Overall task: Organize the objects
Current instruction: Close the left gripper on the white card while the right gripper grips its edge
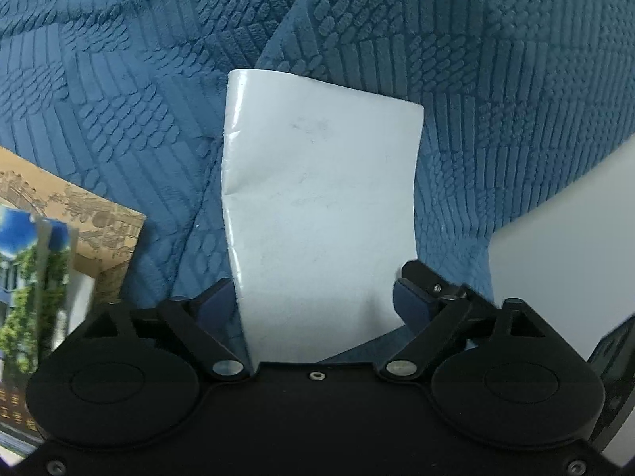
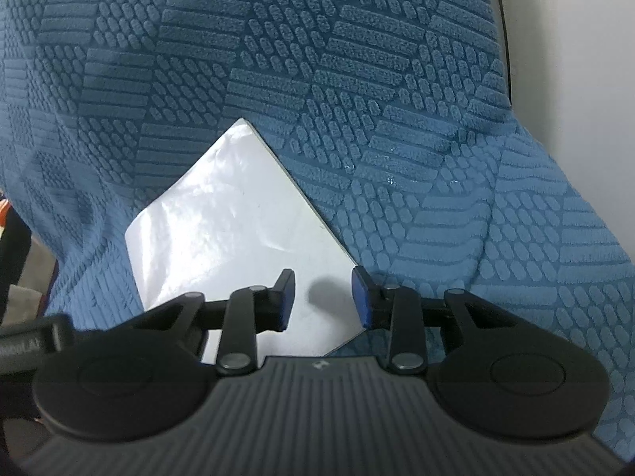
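Note:
A white glossy booklet (image 1: 321, 206) lies on a blue textured sofa cover (image 1: 476, 79). My left gripper (image 1: 313, 297) is open, its jaws standing wide on either side of the booklet's near end; the booklet rises between them, its left edge creased and curled. In the right wrist view the same white booklet (image 2: 234, 222) lies flat on the blue cover (image 2: 436, 119). My right gripper (image 2: 323, 297) is open and empty, hovering over the booklet's near corner, its shadow falling on the page.
A tan illustrated book (image 1: 103, 234) and a photo-covered book with a building and greenery (image 1: 31, 277) sit at the left. A white surface (image 1: 567, 246) lies at the right beyond the cover's edge. A pale wall (image 2: 575, 39) borders the sofa on the right.

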